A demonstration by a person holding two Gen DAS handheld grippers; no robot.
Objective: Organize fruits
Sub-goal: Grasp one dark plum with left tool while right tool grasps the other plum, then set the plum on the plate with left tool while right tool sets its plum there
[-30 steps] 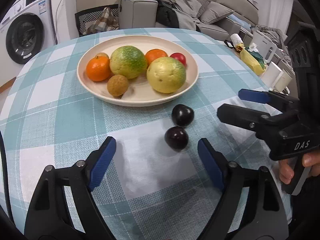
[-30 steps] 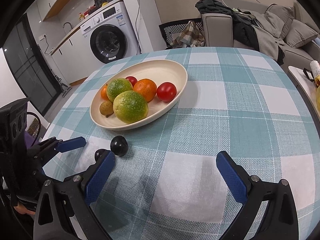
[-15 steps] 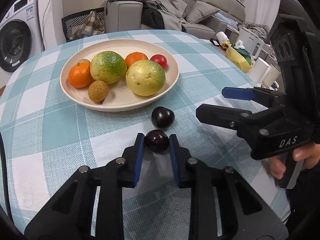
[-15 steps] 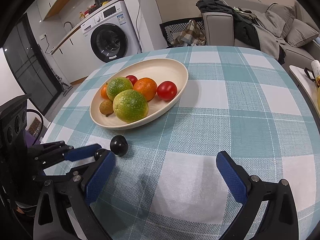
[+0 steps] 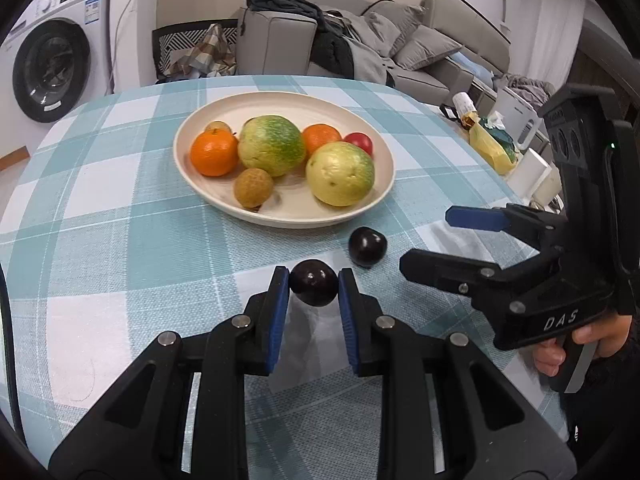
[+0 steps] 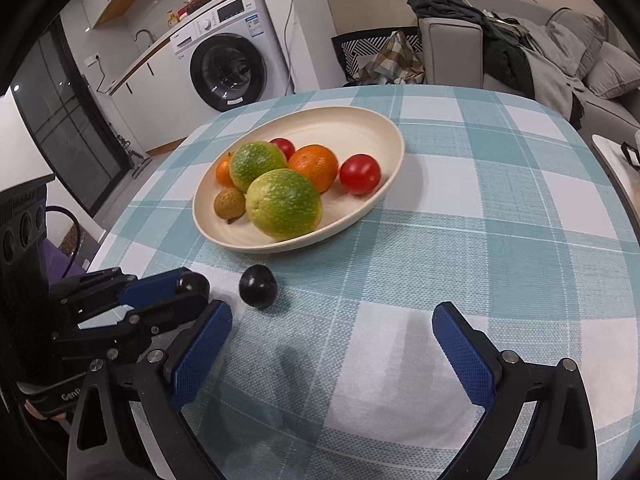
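Left gripper (image 5: 313, 283) was clamped on a dark plum (image 5: 313, 282), blue pads pressing both sides of it; the jaws stood nearly together with only the fruit between them. A shadow lay on the cloth under the held plum, though whether it was clear of the table could not be told. From the right wrist view the same gripper (image 6: 188, 286) came in from the left edge, the plum showing as a dark round shape at its tip.

Second dark plum (image 5: 367, 247) lay loose on the checked teal-and-white tablecloth (image 5: 120, 240), just beside the held one and close to the near rim of the cream bowl (image 5: 384, 152), touching neither.

Bowl contents: two green-yellow mottled fruits (image 5: 271, 145) and (image 5: 340, 173), two oranges (image 5: 213, 153) and (image 5: 321, 137), a small brown rough-skinned fruit (image 5: 253, 187), a red tomato (image 5: 359, 142). In the right wrist view a second red tomato (image 6: 283, 146) sat behind the green fruit.

Right gripper (image 6: 331, 350) hovered over bare cloth with its jaws spread wide, nothing between them; a hand (image 5: 580, 340) held its grip.

Washing machine (image 6: 228, 60) and grey sofa (image 5: 420, 52) stood beyond the table.
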